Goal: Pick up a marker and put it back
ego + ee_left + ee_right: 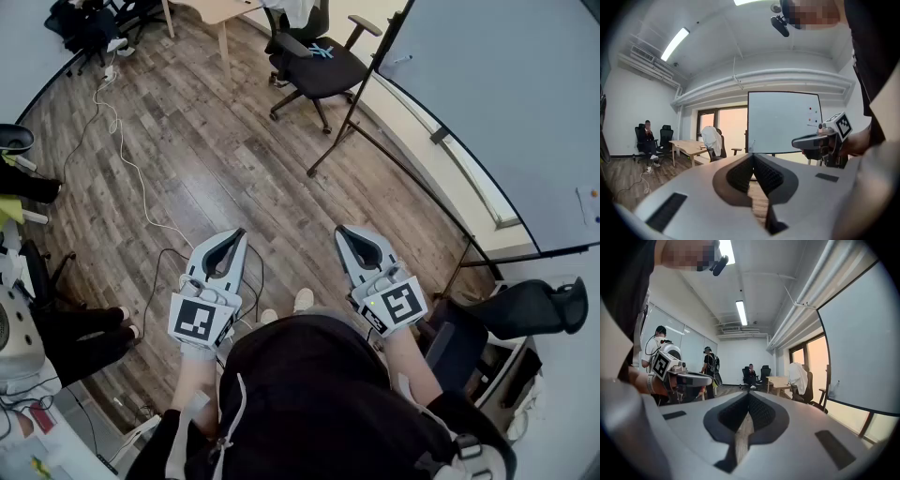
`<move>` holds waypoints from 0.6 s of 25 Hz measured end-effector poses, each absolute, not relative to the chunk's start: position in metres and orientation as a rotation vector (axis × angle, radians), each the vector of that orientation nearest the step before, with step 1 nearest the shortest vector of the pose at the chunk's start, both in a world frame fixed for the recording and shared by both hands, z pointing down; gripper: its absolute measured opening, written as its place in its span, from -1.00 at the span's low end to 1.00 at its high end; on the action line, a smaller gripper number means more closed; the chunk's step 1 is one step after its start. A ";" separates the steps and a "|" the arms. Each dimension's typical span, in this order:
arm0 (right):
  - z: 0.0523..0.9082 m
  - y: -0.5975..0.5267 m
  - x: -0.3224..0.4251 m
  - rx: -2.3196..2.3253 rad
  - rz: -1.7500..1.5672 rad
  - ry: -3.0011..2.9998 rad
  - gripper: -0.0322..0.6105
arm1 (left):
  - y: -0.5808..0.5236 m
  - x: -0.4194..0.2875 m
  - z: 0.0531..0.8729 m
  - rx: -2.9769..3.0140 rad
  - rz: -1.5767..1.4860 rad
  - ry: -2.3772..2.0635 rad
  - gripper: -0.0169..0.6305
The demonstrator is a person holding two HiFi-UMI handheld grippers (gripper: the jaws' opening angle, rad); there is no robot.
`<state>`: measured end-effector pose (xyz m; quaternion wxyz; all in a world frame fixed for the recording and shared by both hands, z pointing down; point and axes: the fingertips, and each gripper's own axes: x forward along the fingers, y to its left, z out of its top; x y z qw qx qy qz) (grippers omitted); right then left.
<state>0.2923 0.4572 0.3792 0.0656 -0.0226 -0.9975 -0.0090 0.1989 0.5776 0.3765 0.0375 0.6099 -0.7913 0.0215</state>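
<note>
Jaws clenched shut, empty: left gripper (237,236), right gripper (344,232) | wooden floor (206,159) beneath | whiteboard (506,94) at right

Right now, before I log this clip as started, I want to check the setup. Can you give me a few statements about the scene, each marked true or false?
1. The left tongs and right tongs are both shut and empty. True.
2. The tongs are over a table. False: they are over the wood floor.
3. A whiteboard stands on the person's right. True.
4. The right tongs grip a marker. False: nothing is between them.
5. A black chair stands near the whiteboard. True.
</note>
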 end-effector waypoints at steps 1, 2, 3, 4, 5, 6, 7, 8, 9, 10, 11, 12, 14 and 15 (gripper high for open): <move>0.380 0.452 0.292 -0.067 -0.026 -3.008 -0.85 | 0.572 0.199 0.376 1.871 0.069 -2.425 -0.93; 0.380 0.447 0.291 -0.066 -0.025 -3.008 -0.85 | 0.567 0.200 0.376 1.871 0.073 -2.423 -0.93; 0.379 0.441 0.290 -0.064 -0.023 -3.010 -0.85 | 0.561 0.200 0.376 1.871 0.079 -2.423 -0.93; 0.379 0.435 0.290 -0.059 -0.020 -3.014 -0.85 | 0.555 0.199 0.375 1.872 0.089 -2.425 -0.93; 0.377 0.428 0.289 -0.054 -0.017 -3.019 -0.85 | 0.549 0.199 0.375 1.873 0.101 -2.428 -0.93; 0.375 0.421 0.288 -0.049 -0.015 -3.027 -0.85 | 0.543 0.198 0.374 1.874 0.112 -2.429 -0.93; 0.373 0.414 0.287 -0.045 -0.015 -3.035 -0.85 | 0.536 0.198 0.373 1.873 0.117 -2.428 -0.93; 0.370 0.407 0.286 -0.042 -0.018 -3.044 -0.85 | 0.528 0.198 0.372 1.872 0.121 -2.429 -0.93; 0.368 0.399 0.286 -0.037 -0.022 -3.052 -0.84 | 0.521 0.197 0.370 1.872 0.129 -2.435 -0.93; 0.366 0.391 0.286 -0.029 -0.026 -3.060 -0.84 | 0.513 0.196 0.369 1.873 0.139 -2.445 -0.93; 0.365 0.382 0.287 -0.017 -0.028 -3.065 -0.84 | 0.506 0.196 0.368 1.874 0.148 -2.452 -0.93; 0.366 0.374 0.289 -0.002 -0.027 -3.069 -0.84 | 0.498 0.197 0.369 1.875 0.154 -2.456 -0.93; 0.371 0.357 0.291 0.023 -0.017 -3.067 -0.72 | 0.483 0.200 0.371 1.881 0.164 -2.452 -0.93; 0.373 0.350 0.291 0.034 -0.008 -3.064 -0.68 | 0.476 0.200 0.372 1.884 0.169 -2.447 -0.93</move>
